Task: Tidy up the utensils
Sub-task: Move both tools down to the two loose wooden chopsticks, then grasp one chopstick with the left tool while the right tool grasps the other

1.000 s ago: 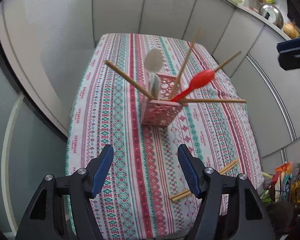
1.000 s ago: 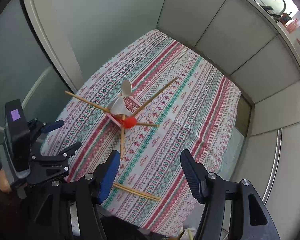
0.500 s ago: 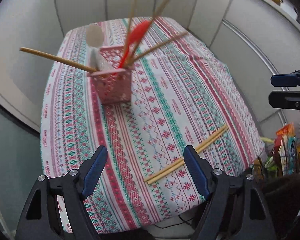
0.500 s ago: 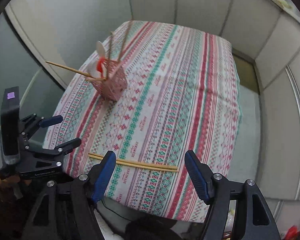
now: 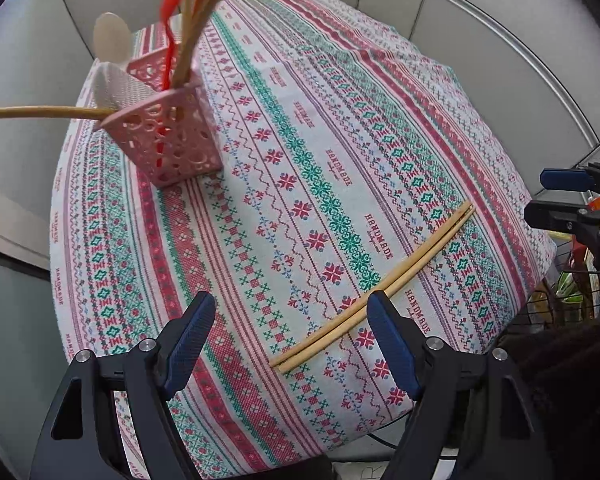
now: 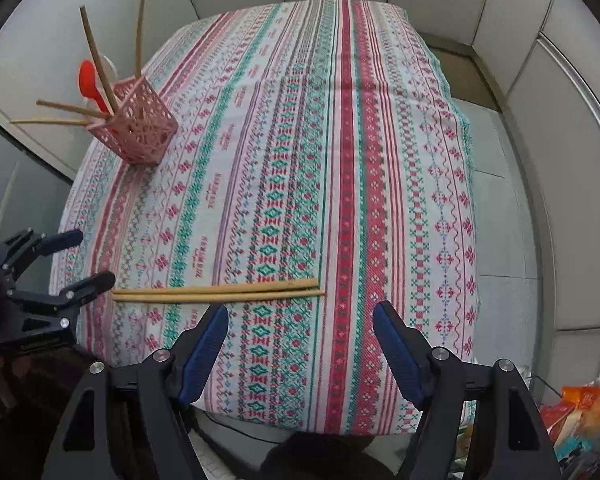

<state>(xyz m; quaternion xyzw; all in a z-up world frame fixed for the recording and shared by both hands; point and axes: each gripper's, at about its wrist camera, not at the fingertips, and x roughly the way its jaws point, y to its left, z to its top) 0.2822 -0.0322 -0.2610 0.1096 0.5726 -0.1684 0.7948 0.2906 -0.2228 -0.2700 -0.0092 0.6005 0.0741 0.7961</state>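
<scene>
A pink perforated holder [image 5: 172,136] [image 6: 140,128] stands on the patterned tablecloth [image 5: 340,120] near its far left. It holds several wooden chopsticks, a red spoon [image 6: 89,82] and a white spoon [image 5: 110,40]. Two wooden chopsticks [image 5: 380,280] [image 6: 216,293] lie side by side near the table's front edge. My left gripper [image 5: 290,332] is open and empty, low over the front edge, its right finger close to the loose chopsticks. My right gripper [image 6: 300,340] is open and empty just in front of them. Each gripper shows at the edge of the other's view.
Grey panel walls surround the table on the far and right sides. A wire basket with packets [image 5: 572,292] stands off the table's right edge. Snack packets [image 6: 580,408] lie low at the right.
Both grippers have come lower and closer to the table's front edge and the loose chopsticks. The holder now sits farther up and left in both views. Both grippers stayed open.
</scene>
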